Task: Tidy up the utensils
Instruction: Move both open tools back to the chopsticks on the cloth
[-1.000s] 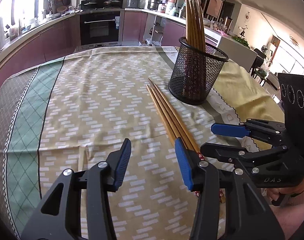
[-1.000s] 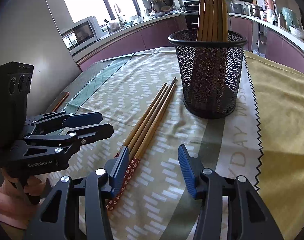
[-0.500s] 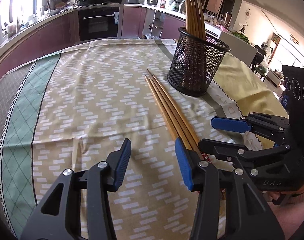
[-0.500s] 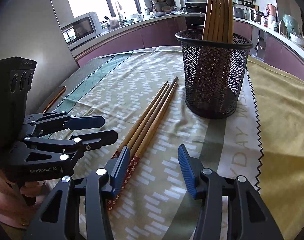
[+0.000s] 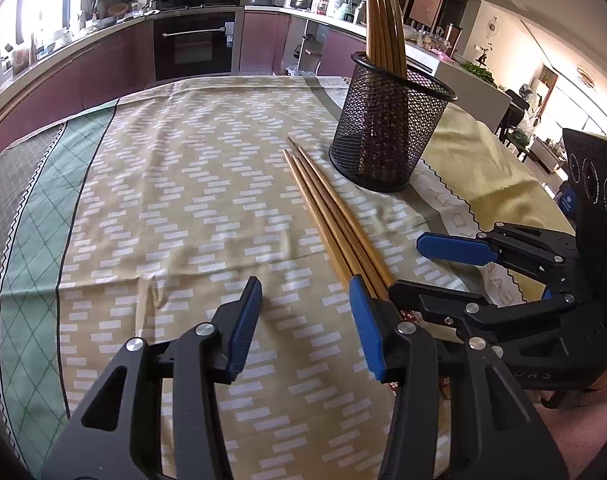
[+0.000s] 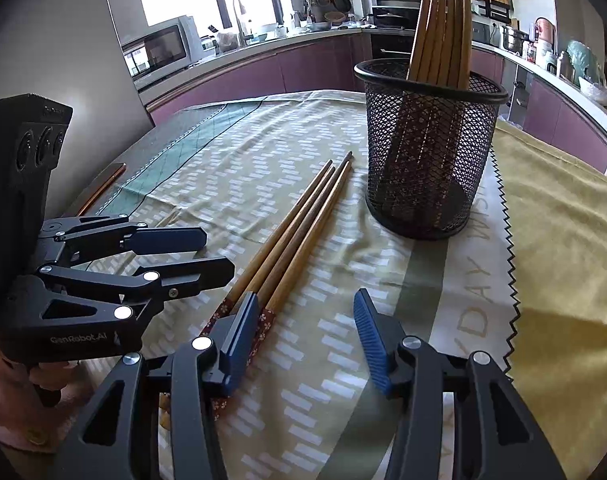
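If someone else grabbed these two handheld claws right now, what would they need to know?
Left gripper: open, nothing between its fingers, hovering over the tablecloth just left of the loose chopsticks.
Right gripper: open, empty, just right of the same chopsticks' patterned ends.
Loose chopsticks: lying side by side on the cloth, tips pointing toward the mesh holder.
Done: several chopsticks already stand in the holder.
Left: pick up the loose ones and drop them in.

Tablecloth (image 5: pixel 175 184) covers table, w/ loose chopsticks (image 5: pixel 327 216) flat beside upright mesh holder (image 5: pixel 387 140).
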Motion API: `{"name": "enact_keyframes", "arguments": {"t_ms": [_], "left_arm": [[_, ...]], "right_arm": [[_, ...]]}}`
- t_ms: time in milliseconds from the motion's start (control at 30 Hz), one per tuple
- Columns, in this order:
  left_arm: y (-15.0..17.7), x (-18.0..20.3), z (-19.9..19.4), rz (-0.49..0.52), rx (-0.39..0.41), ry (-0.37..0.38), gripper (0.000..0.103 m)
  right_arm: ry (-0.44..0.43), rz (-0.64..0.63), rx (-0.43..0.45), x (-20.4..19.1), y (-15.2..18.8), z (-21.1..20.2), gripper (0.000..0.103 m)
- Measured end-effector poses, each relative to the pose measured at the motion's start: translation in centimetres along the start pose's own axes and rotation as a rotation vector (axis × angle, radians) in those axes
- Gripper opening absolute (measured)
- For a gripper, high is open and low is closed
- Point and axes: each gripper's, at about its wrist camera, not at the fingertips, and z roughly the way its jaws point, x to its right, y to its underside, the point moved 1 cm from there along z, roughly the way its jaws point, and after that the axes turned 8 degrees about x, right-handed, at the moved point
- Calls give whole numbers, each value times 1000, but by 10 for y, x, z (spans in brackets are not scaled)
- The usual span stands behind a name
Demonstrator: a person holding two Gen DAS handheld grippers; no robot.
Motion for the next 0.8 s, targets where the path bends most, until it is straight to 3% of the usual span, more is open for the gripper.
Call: {"name": "enact_keyframes", "arguments": {"t_ms": [467, 800], "left_arm": [[-2, 4, 10, 10, -5, 27, 45], [-3, 12, 17, 56, -16, 6, 46]], "right_arm": [[20, 6, -6, 5, 1, -2, 45], [17, 11, -7, 8, 1, -3, 44]]}}
